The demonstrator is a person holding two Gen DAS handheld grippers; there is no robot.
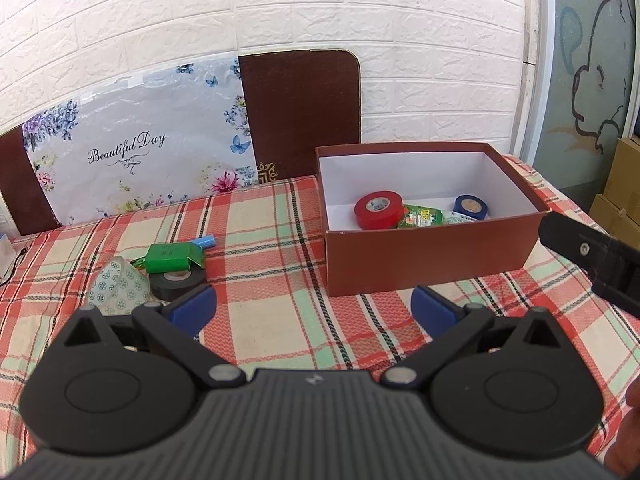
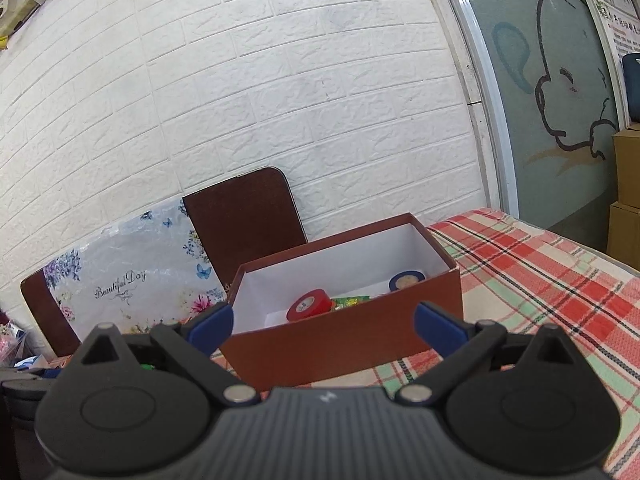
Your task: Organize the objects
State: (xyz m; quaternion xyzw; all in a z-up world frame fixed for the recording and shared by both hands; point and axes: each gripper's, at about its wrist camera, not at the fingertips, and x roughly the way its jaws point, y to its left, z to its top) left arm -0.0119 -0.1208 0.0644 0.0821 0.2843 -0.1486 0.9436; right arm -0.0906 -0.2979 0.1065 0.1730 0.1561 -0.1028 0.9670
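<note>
The left hand-held gripper (image 1: 314, 306), jaws spread and empty, is nearer the black tape roll (image 1: 176, 282) lying flat on the desk (image 1: 280, 240) just ahead-left; the right hand-held gripper (image 2: 324, 324), likewise released, faces the box (image 2: 344, 344).

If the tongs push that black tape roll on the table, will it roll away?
Probably not: the black tape roll lies flat on the checked cloth, so it would likely slide, and the cloth may drag on it. The green packet seems to rest on its far edge, so that might shift too. It looks stiff enough to grip.
</note>
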